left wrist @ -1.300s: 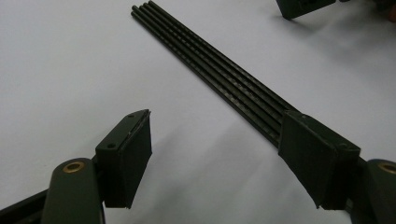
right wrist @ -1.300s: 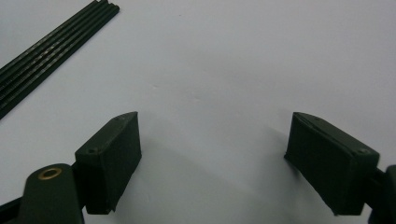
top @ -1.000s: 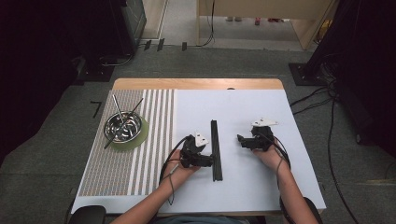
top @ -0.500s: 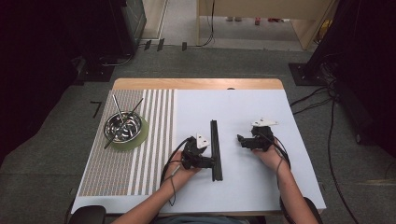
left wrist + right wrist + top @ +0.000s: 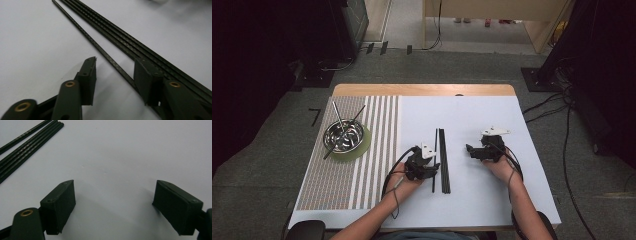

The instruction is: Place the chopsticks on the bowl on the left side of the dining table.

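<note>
Left gripper [image 5: 432, 167] is sitting low on the white table sheet [image 5: 477, 200], matte black blocky jaws straddling one thin black rod [image 5: 100, 48]. The jaws have just been closing, but there is a gap showing on both sides of the rod, so they are apart, not clamping yet. The rod is slim and straight, with a fine ribbed texture, lying split off just beside a bundle of matching rods [image 5: 444, 160] mid-table. Right gripper [image 5: 472, 150] is resting on bare sheet, jaws spread wide, holding nothing. A shiny metal bowl [image 5: 344, 136] with two rods leaning in it is sitting on a green round mat [image 5: 362, 146], over a striped placemat [image 5: 372, 150].
</note>
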